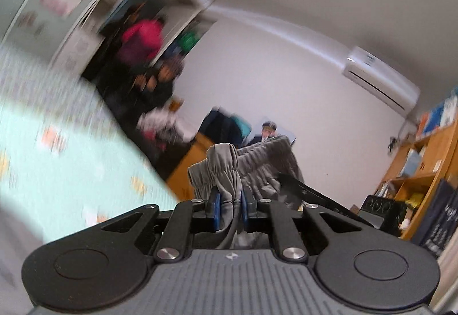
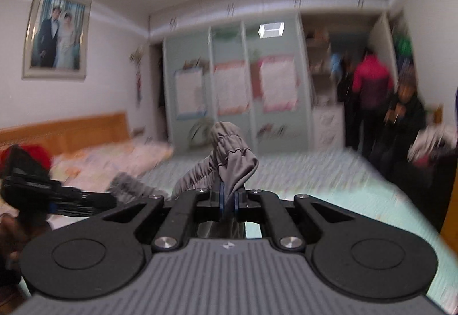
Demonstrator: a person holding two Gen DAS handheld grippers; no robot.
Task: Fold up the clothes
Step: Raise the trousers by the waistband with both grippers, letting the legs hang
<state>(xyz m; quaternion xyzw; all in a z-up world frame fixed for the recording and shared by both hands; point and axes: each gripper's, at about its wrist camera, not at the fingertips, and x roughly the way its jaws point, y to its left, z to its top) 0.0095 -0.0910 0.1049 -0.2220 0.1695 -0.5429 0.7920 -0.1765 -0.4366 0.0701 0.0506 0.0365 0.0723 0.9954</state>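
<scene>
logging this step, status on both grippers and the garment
Left gripper shut on grey garment. Right gripper shut on same waistband, lifted above bed. Nothing blocking.

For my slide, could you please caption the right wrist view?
Right gripper shut on grey garment, raised above a bed.

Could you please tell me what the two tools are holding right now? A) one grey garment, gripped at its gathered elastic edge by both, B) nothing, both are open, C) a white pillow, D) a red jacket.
A: the left tool and right tool are each shut on the grey garment, its gathered elastic edge stretched between them.
</scene>
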